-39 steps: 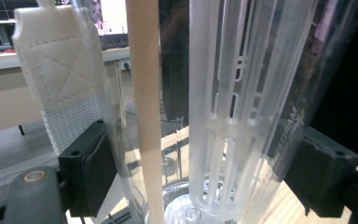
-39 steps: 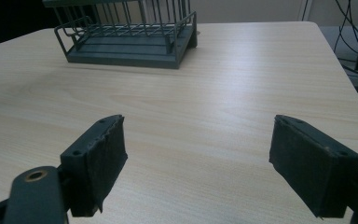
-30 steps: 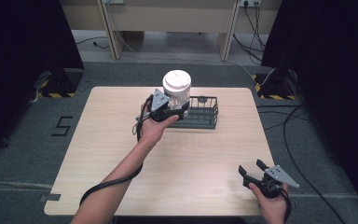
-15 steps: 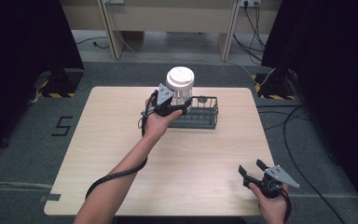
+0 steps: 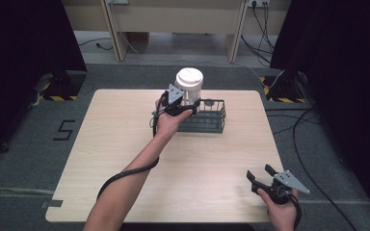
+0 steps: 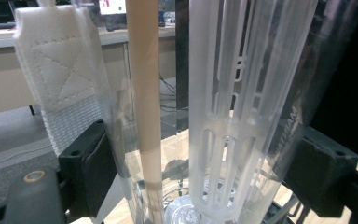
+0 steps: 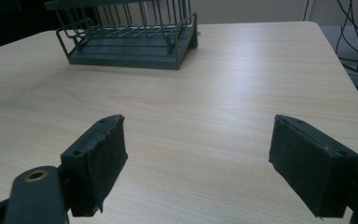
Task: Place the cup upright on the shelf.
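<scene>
The left gripper (image 5: 183, 103) is clamped on a clear plastic bottle (image 5: 189, 86) with a white lid, holding it upright in the air over the near-left end of the dark wire rack (image 5: 211, 118) at the far middle of the wooden table (image 5: 125, 144). In the left gripper view the jaws press both sides of the transparent wall (image 6: 279, 93), with a slotted inner tube (image 6: 223, 116) and a tan rod (image 6: 144, 93) visible through it. The likely step is setting the bottle into the rack: keep it vertical, centre its base between the wires before lowering, and let go only once it sits firm, since a smooth wall can slip. The right gripper (image 5: 269, 179) rests at the near-right edge, jaws spread, gripping nothing.
</scene>
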A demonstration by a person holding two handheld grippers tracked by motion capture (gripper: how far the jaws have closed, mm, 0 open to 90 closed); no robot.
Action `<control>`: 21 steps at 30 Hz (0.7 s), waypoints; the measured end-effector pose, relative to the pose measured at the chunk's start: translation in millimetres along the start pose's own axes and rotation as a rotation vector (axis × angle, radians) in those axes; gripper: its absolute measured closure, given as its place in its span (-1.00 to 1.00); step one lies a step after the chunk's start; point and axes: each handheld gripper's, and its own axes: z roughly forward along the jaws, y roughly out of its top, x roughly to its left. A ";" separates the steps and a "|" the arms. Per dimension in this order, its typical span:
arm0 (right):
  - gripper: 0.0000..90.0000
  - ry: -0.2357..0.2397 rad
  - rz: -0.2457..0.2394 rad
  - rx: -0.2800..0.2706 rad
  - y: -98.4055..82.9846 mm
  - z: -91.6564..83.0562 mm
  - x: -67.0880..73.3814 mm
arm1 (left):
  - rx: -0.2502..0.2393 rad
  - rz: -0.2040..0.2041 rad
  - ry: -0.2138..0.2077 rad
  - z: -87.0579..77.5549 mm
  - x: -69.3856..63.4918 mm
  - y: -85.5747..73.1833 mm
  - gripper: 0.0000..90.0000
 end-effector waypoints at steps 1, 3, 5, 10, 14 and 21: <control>-0.57 0.000 -0.002 -0.002 0.0 0.1 0.1 | 0.002 -0.001 0.004 3.6 -0.1 -0.2 -0.60; -0.57 0.000 -0.002 -0.002 -0.1 0.0 0.2 | 0.001 -0.006 0.005 6.0 -0.2 -0.3 -0.60; -0.57 0.001 -0.001 -0.002 0.0 0.1 0.1 | 0.005 -0.009 0.007 10.5 -0.7 -0.8 -0.60; -0.57 0.002 0.000 -0.002 0.0 0.1 -0.1 | 0.019 -0.006 0.014 17.2 -0.9 -3.4 -0.60; -0.57 0.002 -0.001 0.000 0.0 0.0 -0.2 | 0.023 -0.010 0.017 21.3 -0.8 -5.1 -0.60; -0.57 0.004 -0.002 0.000 0.0 0.1 -0.3 | 0.034 -0.015 0.019 27.8 -3.4 -8.2 -0.60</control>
